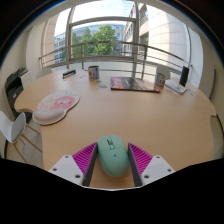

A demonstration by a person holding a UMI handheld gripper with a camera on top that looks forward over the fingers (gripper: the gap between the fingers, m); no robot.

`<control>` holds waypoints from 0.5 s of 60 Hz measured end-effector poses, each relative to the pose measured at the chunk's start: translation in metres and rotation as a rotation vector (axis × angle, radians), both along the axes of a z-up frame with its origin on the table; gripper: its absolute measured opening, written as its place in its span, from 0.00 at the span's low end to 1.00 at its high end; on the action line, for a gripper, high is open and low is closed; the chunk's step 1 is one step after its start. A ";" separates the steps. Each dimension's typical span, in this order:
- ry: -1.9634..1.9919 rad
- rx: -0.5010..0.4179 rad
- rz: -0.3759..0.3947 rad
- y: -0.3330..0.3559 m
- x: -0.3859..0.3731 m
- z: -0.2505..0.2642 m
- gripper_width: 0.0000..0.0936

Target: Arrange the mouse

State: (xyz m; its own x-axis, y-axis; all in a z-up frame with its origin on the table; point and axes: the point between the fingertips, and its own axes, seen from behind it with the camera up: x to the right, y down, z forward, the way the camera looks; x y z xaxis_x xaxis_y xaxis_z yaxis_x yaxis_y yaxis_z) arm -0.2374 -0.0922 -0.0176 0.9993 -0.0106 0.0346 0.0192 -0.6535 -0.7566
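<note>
A mint-green computer mouse [113,156] sits between my gripper's [113,147] two fingers, its front pointing away from me. Both pink pads [86,158] lie against its sides, so the gripper is shut on the mouse. It is held low over the near part of a wooden table [150,115]. A rounded white and pink mouse pad [55,106] lies on the table ahead to the left, well apart from the mouse.
A dark rectangular mat [135,84] lies at the far side of the table, with small items [93,73] beside it. A white chair [12,128] stands at the table's left. Windows and a railing are behind.
</note>
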 end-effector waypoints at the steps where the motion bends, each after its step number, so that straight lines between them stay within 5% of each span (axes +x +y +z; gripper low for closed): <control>1: 0.012 0.001 0.004 0.001 -0.002 -0.001 0.61; 15: -0.008 -0.022 -0.013 0.006 -0.003 -0.002 0.48; 30: -0.095 0.011 -0.235 0.017 0.012 0.048 0.43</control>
